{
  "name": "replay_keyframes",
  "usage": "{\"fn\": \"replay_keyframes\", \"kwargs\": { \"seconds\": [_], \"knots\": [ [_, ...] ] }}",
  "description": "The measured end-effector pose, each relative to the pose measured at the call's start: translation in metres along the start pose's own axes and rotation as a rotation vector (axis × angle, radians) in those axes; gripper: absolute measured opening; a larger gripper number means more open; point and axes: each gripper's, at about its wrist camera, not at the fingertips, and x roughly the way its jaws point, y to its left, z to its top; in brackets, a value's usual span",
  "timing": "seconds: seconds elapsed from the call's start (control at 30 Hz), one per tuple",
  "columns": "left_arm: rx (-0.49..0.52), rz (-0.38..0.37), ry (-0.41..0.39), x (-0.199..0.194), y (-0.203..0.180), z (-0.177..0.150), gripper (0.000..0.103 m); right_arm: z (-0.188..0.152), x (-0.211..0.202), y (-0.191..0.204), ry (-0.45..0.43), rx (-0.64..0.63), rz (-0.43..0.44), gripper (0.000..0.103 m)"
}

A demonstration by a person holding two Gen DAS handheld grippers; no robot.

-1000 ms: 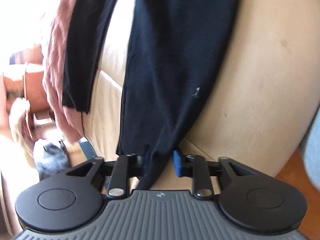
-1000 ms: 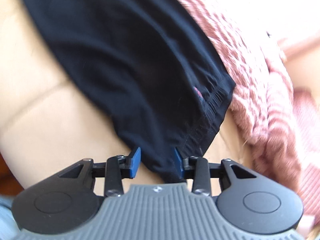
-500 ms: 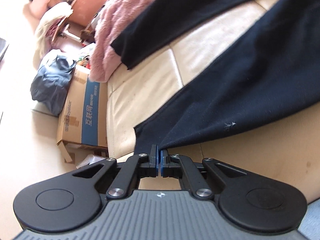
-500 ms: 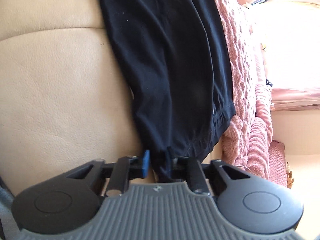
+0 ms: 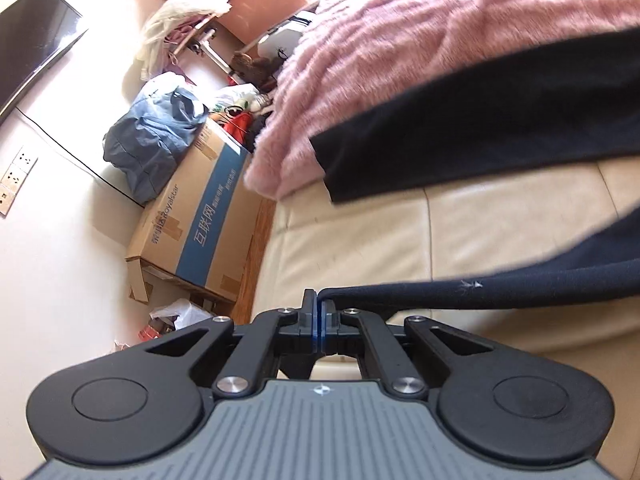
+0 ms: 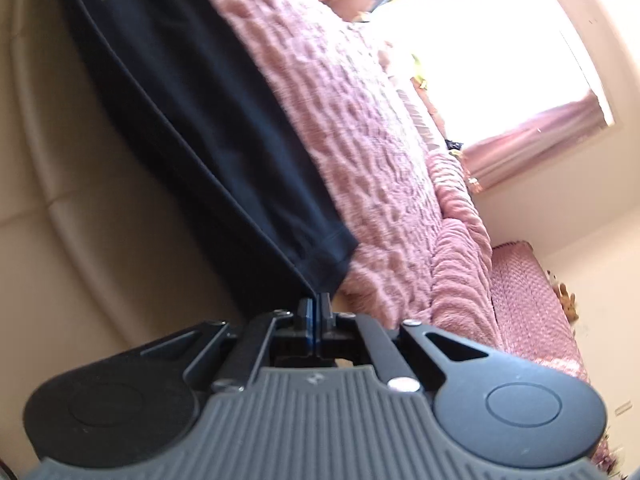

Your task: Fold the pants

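Observation:
Black pants lie across a cream leather sofa. In the left wrist view one pant leg (image 5: 520,292) stretches taut from the right edge to my left gripper (image 5: 319,300), which is shut on its hem and holds it above the cushion. The other pant leg (image 5: 480,132) lies flat farther back, partly on a pink blanket. In the right wrist view my right gripper (image 6: 316,304) is shut on the waistband corner of the pants (image 6: 200,120), and the cloth runs up and to the left from the pads.
A pink fluffy blanket (image 5: 420,40) (image 6: 360,120) covers the sofa behind the pants. The sofa cushion (image 5: 360,232) is bare between the legs. On the floor beside the sofa stand a cardboard box (image 5: 200,224) and a blue bag (image 5: 152,140). A bright window (image 6: 500,40) is at the right.
Both grippers have closed on the pants. The left gripper rose and rolled, lifting the leg hem off the cushion. The right gripper lifted the waistband corner slightly.

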Motion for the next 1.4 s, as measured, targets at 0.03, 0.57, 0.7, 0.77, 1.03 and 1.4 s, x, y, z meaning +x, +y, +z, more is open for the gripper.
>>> {"fn": "replay_keyframes", "kwargs": {
  "seconds": [0.03,0.57,0.7,0.77,1.03,1.4],
  "knots": [
    [-0.008,0.006,-0.007,0.001,0.002,0.009,0.001,0.007,0.006,-0.010,-0.001,0.021,-0.003,0.000],
    [0.086,0.023,0.109,0.125,-0.032,0.154,0.001,0.120,0.220,-0.079,0.144,0.127,0.106,0.000],
    [0.118,0.025,0.150,0.159,-0.048,0.172,0.001,0.132,0.270,-0.070,0.194,0.129,0.133,0.000],
    [0.118,0.033,0.164,0.171,-0.051,0.176,0.001,0.134,0.283,-0.066,0.210,0.133,0.138,0.000],
    [0.128,0.025,0.196,0.198,-0.059,0.180,0.001,0.126,0.318,-0.058,0.255,0.225,0.188,0.000],
    [-0.232,-0.106,0.053,0.167,0.031,0.163,0.067,0.124,0.275,-0.075,0.214,0.421,0.095,0.038]
  ]
}}
